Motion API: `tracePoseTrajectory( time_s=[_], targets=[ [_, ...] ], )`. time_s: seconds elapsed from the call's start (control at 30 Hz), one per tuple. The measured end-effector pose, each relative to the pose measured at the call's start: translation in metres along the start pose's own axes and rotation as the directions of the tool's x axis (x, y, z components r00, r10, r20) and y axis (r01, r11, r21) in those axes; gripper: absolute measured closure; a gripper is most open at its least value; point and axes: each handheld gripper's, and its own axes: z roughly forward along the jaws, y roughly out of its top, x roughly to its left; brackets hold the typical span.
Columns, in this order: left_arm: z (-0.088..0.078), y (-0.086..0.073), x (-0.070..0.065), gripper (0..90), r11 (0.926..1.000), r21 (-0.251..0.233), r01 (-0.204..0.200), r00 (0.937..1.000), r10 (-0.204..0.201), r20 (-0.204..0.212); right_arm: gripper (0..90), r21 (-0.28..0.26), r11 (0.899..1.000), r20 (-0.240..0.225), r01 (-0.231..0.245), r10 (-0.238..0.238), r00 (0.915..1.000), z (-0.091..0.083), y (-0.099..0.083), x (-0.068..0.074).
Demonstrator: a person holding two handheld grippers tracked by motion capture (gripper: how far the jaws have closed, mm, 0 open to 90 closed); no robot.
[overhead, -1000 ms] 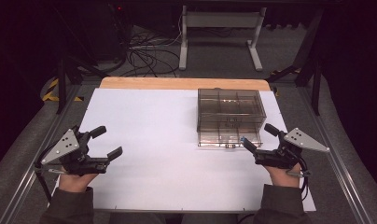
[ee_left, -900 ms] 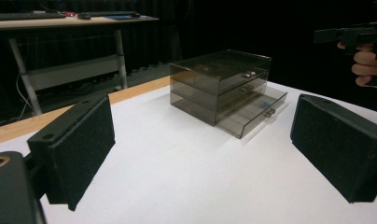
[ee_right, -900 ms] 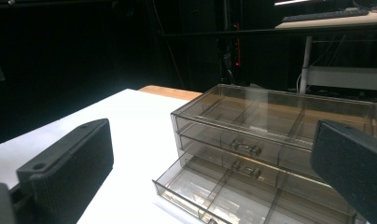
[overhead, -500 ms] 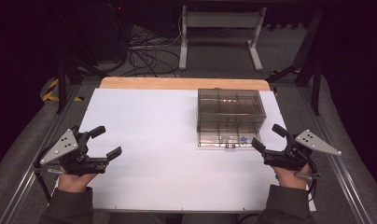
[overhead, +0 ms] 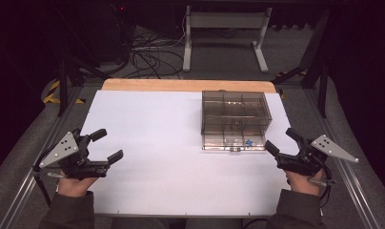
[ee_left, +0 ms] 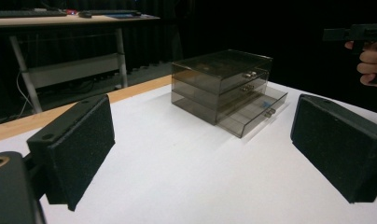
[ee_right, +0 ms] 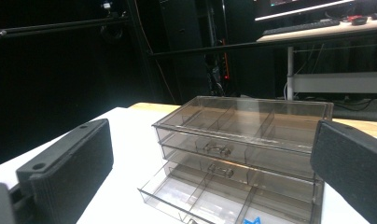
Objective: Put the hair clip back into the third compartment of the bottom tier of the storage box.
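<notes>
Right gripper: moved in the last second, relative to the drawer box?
Yes. The right gripper has pulled back from the drawer box, toward the person and the table's right edge. Its jaws are open and empty.

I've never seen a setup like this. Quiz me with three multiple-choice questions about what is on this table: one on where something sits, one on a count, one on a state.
1. Where does the clear drawer box sit on the white table?
A. far right part
B. near left corner
C. dead centre

2. How many drawers does the box have?
A. one
B. three
C. five

3. In what state is the bottom drawer?
A. pulled out
B. pushed in
C. lifted off the table

Answers: 1 A, the high view shows it toward the far right, ahead of the right gripper. 2 B, the right gripper view shows three stacked levels. 3 A, it juts out beyond the two above.
</notes>
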Motion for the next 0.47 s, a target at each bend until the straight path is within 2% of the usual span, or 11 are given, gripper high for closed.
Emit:
tracePoseTrajectory(
  time_s=[0.33, 0.4, 0.47],
  targets=[
    [0.003, -0.004, 0.002, 6.4, 0.9996, 0.028, 0.007, 1.0000, -0.006, -0.004, 0.0, 0.001, 1.000, 0.002, 0.005, -0.005, 1.0000, -0.001, 0.001, 0.001],
    [0.005, -0.007, 0.002, 6.1, 0.9990, 0.041, 0.014, 0.9999, -0.014, -0.002, 0.0, 0.006, 1.000, 0.006, 0.009, -0.009, 0.9999, 0.000, 0.001, 0.002],
    [0.008, -0.011, 0.002, 5.7, 0.9967, 0.077, 0.025, 0.9996, -0.025, 0.010, 0.0, 0.009, 1.000, 0.019, 0.020, -0.021, 0.9996, 0.000, 0.001, 0.002]
  ],
)
